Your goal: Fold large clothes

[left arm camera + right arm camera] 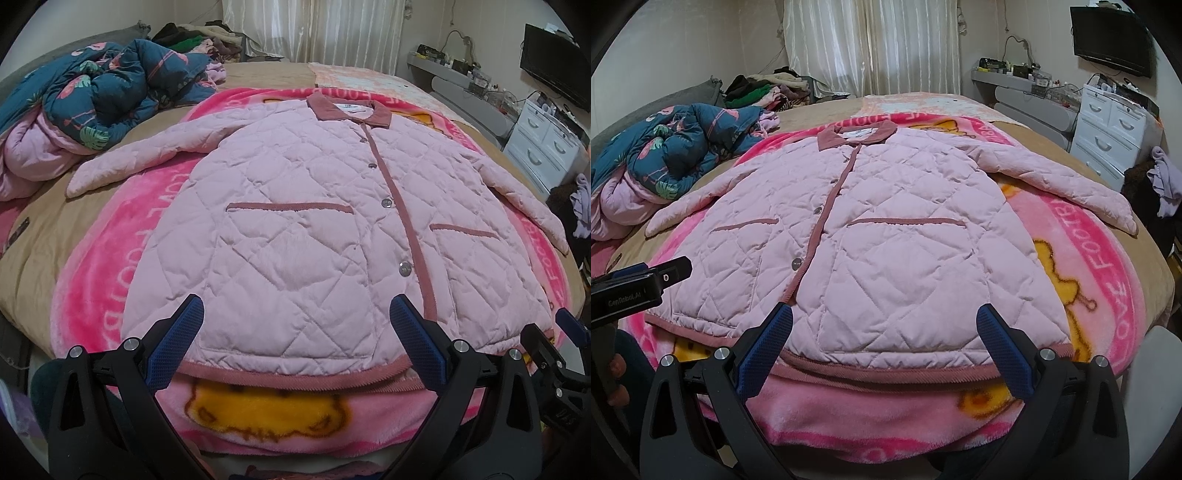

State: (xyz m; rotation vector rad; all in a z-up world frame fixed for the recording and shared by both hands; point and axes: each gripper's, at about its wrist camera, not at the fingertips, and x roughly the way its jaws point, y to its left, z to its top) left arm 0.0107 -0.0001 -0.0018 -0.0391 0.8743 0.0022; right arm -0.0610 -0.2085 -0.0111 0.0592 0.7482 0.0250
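A pale pink quilted jacket (295, 221) (879, 229) with dusty-rose trim lies flat and buttoned, front up, on a pink blanket (96, 280) (1108, 258), collar far, hem near, both sleeves spread out. My left gripper (295, 314) is open, hovering over the left half of the hem with nothing between its fingers. My right gripper (884, 319) is open too, above the right half of the hem. The left gripper's body (635, 288) shows at the left edge of the right wrist view; the right gripper's finger (569, 325) shows at the right edge of the left wrist view.
A crumpled teal floral duvet (96, 92) (672, 147) lies at the far left of the bed, with a clothes pile (764, 88) behind it. A white drawer chest (1108, 136) and a wall-mounted screen (1112, 40) stand to the right. A hand (617, 369) holds the left gripper.
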